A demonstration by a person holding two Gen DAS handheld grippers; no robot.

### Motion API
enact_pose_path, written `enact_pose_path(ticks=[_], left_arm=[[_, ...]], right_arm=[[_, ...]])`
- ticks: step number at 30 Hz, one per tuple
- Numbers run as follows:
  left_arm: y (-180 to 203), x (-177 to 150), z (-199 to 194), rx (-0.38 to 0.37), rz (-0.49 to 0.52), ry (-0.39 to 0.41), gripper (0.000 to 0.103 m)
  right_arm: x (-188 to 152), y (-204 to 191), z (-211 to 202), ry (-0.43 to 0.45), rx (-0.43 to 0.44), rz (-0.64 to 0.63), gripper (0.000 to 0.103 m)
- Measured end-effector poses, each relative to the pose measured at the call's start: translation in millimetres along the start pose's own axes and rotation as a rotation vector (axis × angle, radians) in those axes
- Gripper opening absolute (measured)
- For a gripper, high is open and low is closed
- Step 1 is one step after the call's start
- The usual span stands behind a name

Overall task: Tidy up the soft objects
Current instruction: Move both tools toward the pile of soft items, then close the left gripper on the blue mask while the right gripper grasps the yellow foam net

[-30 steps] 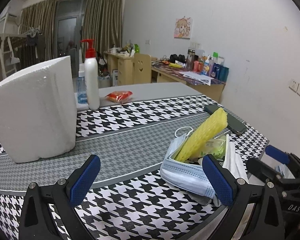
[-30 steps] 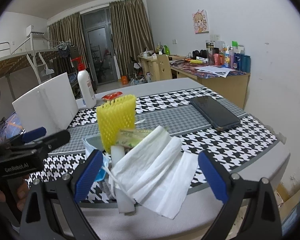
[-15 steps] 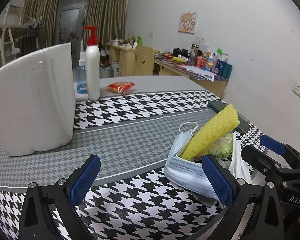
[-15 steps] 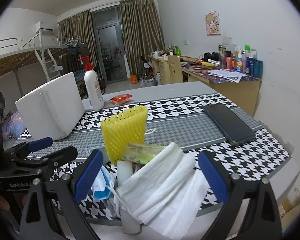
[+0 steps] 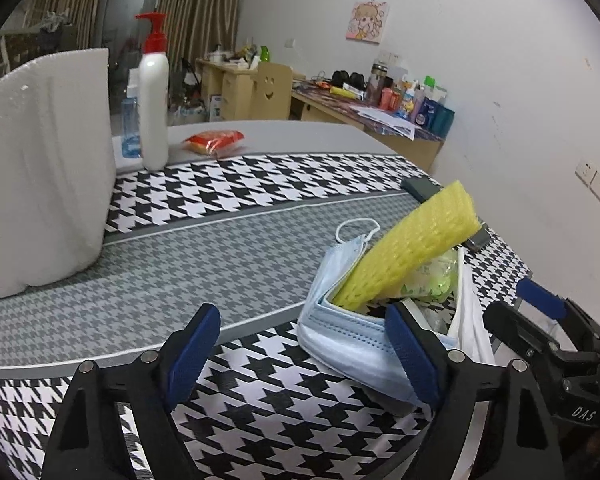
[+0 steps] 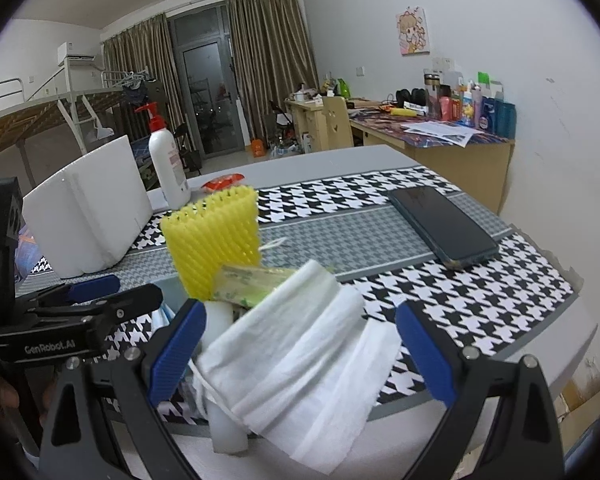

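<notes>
Soft pile: I am seeing the yellow foam net (image 5: pixel 410 250) leaning up out of the blue face mask (image 5: pixel 352 344), white tissue (image 6: pixel 300 356) draping its near side, all sitting at the desk's (image 5: pixel 220 248) near right edge.
Left gripper (image 5: pixel 306 354): I am holding its jaws apart, empty, beside the mask.
Right gripper (image 6: pixel 300 354): jaws are standing apart around the tissue.
Far left: white foam block (image 5: pixel 40 168), pump bottle (image 5: pixel 153 92).

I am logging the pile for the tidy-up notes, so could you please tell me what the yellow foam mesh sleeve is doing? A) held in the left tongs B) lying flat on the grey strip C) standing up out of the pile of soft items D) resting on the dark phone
C: the yellow foam mesh sleeve sticks up out of the pile, beside the white folded tissue, with both tongs open and empty.
</notes>
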State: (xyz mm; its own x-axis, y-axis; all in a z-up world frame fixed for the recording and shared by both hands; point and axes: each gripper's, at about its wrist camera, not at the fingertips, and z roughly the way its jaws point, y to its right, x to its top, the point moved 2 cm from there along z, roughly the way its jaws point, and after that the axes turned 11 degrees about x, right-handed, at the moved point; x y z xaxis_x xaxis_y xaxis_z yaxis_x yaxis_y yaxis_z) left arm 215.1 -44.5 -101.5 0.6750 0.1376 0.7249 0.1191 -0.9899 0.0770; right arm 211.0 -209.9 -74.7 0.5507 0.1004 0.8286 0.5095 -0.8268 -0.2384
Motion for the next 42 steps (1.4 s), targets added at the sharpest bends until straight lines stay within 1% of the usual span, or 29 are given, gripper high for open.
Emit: enact_pose_path(ticks=[3,4,6,8,11,13,14,20,29,36,42], left_arm=[[3,4,3,-0.015,-0.009,-0.009,0.082],[4,5,5,-0.02,-0.014,-0.016,0.078],[5,6,7,-0.03,-0.021,-0.023,0.068],[8,6,12,-0.052,-0.01,-0.044,0.051],[8,4,14,-0.078,-0.018,-0.065,0.043],[8,2,12,-0.078,-0.019,-0.062,0.039],[7,1,11,-0.075,-0.018,-0.062,0.035],[-2,-6,6,-0.013,-0.005,-0.061,0.024],[-9,-9,-1,0.004,-0.008,-0.043,0.022],[-17,-10,-9,0.005,-0.019,-0.025,0.021],[-26,-8,-16,0.018,-0.035,-0.007,0.021]], right_arm=[[-5,4,-1,-0.011,-0.002,0.018,0.098],[-6,6,0,-0.015,-0.004,0.022,0.098],[-8,8,0,-0.021,-0.007,0.03,0.098],[-9,9,-2,-0.022,-0.007,0.033,0.098],[-9,13,-4,-0.02,-0.011,0.037,0.098],[-10,15,-6,-0.018,-0.012,0.041,0.098],[-11,17,-6,-0.018,-0.013,0.044,0.098],[-16,18,-3,-0.032,-0.014,0.051,0.098],[-24,14,3,-0.08,0.011,0.071,0.098],[-8,4,-3,-0.024,0.036,0.046,0.098],[6,-15,5,-0.007,0.091,0.007,0.098]])
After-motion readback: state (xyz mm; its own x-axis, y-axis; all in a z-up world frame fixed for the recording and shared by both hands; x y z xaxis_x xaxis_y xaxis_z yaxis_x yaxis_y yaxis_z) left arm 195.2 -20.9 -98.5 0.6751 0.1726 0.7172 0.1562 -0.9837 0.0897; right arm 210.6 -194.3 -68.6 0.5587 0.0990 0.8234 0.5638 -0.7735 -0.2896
